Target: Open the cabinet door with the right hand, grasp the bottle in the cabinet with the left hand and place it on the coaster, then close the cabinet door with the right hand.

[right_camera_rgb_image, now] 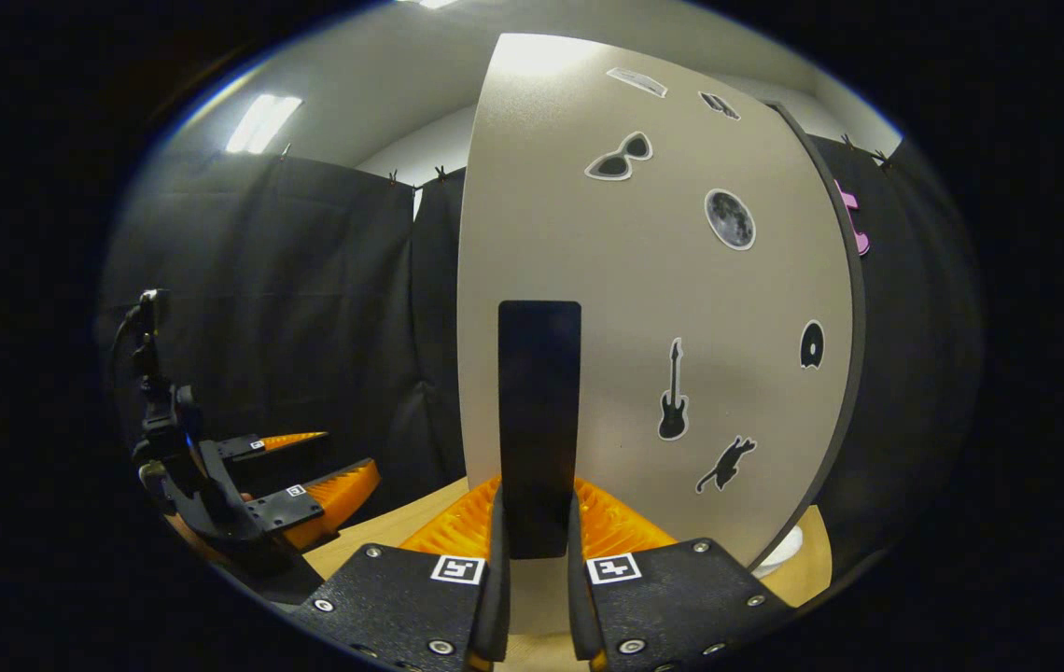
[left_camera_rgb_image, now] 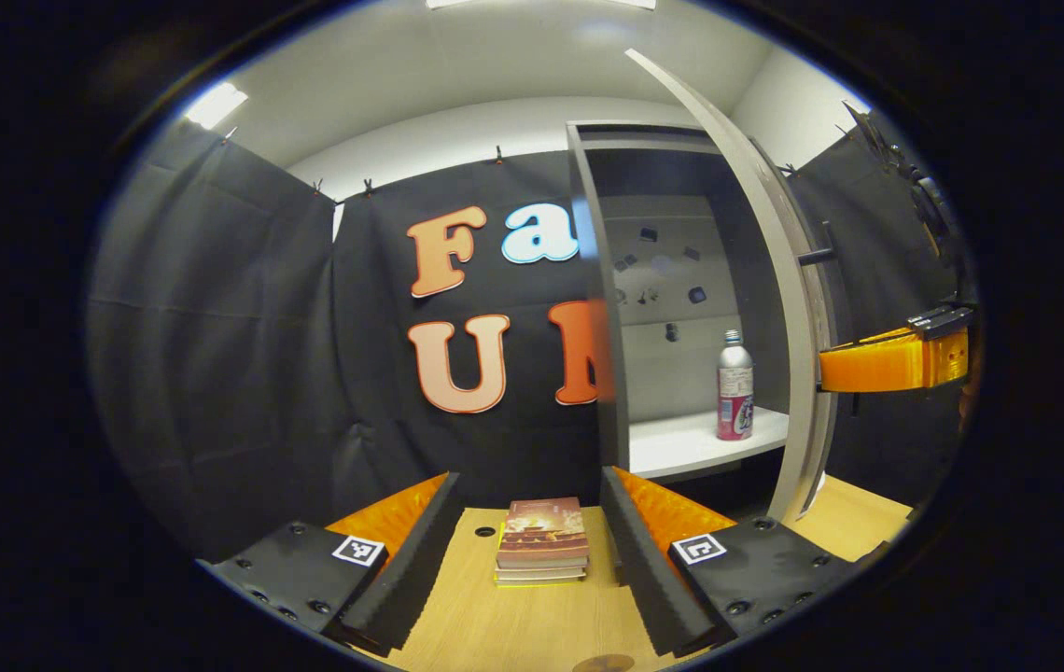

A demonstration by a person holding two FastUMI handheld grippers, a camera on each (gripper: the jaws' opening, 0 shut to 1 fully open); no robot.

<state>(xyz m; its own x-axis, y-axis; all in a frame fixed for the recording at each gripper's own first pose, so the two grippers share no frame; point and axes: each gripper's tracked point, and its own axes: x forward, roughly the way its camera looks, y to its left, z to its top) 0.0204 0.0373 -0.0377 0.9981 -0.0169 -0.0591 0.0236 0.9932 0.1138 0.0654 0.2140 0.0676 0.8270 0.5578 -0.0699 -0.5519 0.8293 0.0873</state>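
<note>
The bottle (left_camera_rgb_image: 735, 385) stands upright on the white shelf (left_camera_rgb_image: 691, 443) inside the open cabinet, far ahead and to the right of the left gripper (left_camera_rgb_image: 527, 551), whose fingers are spread wide and hold nothing. A stack of books (left_camera_rgb_image: 542, 553) lies on the wooden table (left_camera_rgb_image: 513, 625) between those fingers. The right gripper (right_camera_rgb_image: 539, 579) is squeezed tight on the black handle (right_camera_rgb_image: 539, 425) of the cabinet door (right_camera_rgb_image: 653, 308).

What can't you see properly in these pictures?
- Left gripper view: the label on the silver bottle with the red-and-white wrap is too small to read.
- Left gripper view: the round brown coaster is cut off by the bottom edge.
- Right gripper view: the grey cabinet door with black stickers hides the cabinet's inside.
- Right gripper view: the right gripper covers the lower end of the black bar handle.
</note>
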